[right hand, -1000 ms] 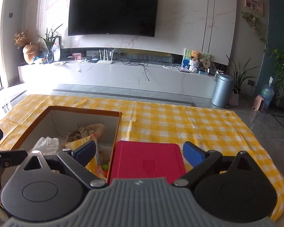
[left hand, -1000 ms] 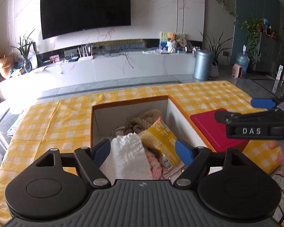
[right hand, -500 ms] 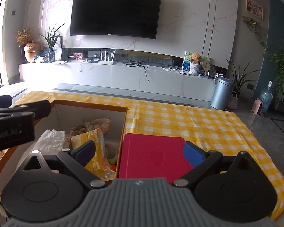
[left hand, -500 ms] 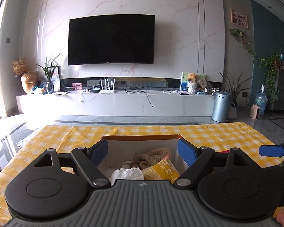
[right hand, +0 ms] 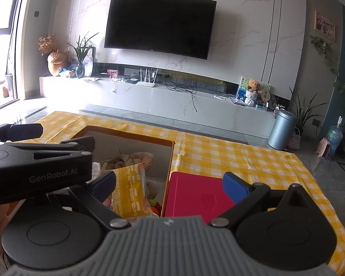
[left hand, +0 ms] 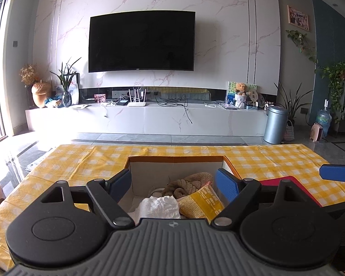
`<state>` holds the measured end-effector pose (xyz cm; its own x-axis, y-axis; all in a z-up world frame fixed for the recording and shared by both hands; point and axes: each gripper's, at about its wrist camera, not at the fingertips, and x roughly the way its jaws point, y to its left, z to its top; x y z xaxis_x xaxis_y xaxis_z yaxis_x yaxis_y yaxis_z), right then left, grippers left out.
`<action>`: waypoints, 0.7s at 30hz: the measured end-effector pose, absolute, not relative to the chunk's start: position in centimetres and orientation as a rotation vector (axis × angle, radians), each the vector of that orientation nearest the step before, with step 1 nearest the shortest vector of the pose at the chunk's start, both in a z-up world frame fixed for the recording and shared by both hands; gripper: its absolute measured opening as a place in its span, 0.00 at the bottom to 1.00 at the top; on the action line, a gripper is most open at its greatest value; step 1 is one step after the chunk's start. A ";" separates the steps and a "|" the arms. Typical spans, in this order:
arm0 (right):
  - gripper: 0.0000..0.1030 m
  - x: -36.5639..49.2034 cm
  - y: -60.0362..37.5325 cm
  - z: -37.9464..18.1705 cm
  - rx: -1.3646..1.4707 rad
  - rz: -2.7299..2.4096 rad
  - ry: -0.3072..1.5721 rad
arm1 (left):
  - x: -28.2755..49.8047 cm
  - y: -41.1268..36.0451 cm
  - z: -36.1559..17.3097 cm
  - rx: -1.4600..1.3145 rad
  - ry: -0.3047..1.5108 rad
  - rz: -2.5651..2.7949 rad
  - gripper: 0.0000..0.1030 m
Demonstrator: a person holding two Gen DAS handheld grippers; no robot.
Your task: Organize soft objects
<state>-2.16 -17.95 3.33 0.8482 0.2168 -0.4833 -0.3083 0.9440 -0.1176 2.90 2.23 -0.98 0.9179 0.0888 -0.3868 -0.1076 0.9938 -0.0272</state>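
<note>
On the yellow checked tablecloth (left hand: 80, 161), an open cardboard box (left hand: 176, 158) corrals the soft stuff: brown knit cloth (left hand: 188, 181), yellow snack bag (left hand: 201, 201), white crumpled tissue (left hand: 159, 207). Flat red lid (right hand: 195, 195) sits just beside, probably for closing. Left gripper (left hand: 173, 182) and right gripper (right hand: 170, 182) hang above, both spread, empty.

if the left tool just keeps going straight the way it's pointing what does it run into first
Probably the open cardboard box: the left tool points over the white tissue and brown knit toward its far wall. Depth is uncertain.

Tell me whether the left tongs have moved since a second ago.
Yes. The left tongs tilted up: the TV sits lower in view, the box drops.
</note>
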 end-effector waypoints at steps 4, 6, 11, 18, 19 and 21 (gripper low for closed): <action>0.94 -2.2 -18.2 3.4 -0.187 0.288 0.483 | 2.6 2.4 -1.0 -0.071 0.382 0.092 0.95; 0.94 -2.2 -18.3 3.3 -0.186 0.291 0.483 | 2.5 2.3 -1.0 -0.057 0.373 0.101 0.95; 0.94 -2.3 -18.3 3.1 -0.188 0.286 0.485 | 2.6 2.2 -1.0 -0.062 0.375 0.115 0.95; 0.94 -2.2 -18.0 3.3 -0.194 0.285 0.486 | 2.6 2.3 -1.1 -0.060 0.381 0.115 0.94; 0.94 -2.2 -18.0 3.3 -0.195 0.285 0.486 | 2.6 2.2 -1.1 -0.060 0.383 0.117 0.94; 0.94 -2.2 -17.9 3.3 -0.199 0.279 0.485 | 2.8 2.3 -1.1 -0.062 0.389 0.123 0.94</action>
<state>-2.22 -17.92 3.26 0.8479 0.2164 -0.4840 -0.3101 0.9429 -0.1218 2.79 2.29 -1.06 0.9180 0.1078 -0.3816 -0.1313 0.9907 -0.0362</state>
